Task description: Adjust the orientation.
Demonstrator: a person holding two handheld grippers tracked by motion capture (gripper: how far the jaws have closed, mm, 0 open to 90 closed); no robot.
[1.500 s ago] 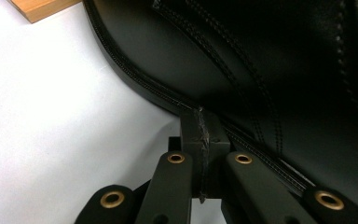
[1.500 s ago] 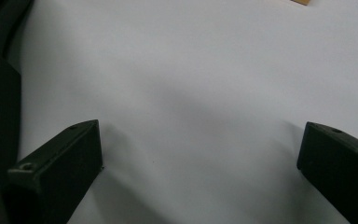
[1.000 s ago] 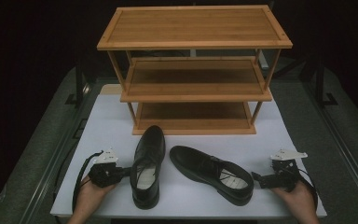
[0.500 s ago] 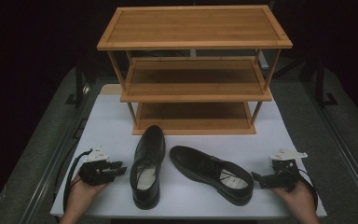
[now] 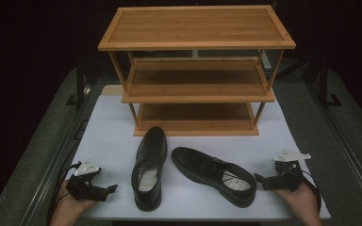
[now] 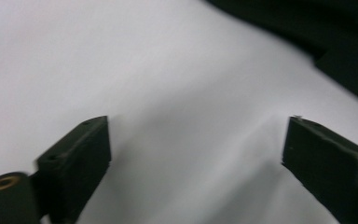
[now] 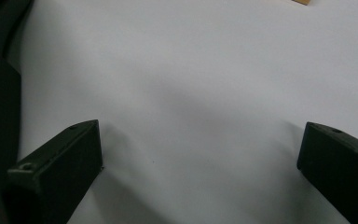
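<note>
Two black leather lace-up shoes are set on the white table top [image 5: 108,136], both just in front of the three-tier bamboo shoe rack [image 5: 196,70], whose shelves are bare. The left shoe [image 5: 148,167] points its toe toward the rack; the right shoe [image 5: 214,174] lies slantwise beside it, nearly touching. The left gripper [image 5: 112,188] is held left of the left shoe, apart from it, its jaws just opened wide with nothing between them. The right gripper [image 5: 258,179] is held close by the right shoe's heel, jaws spread and empty. The shelving step is judged not yet begun; next, a shoe must be approached, clasped at its collar and lifted toward the rack.
</note>
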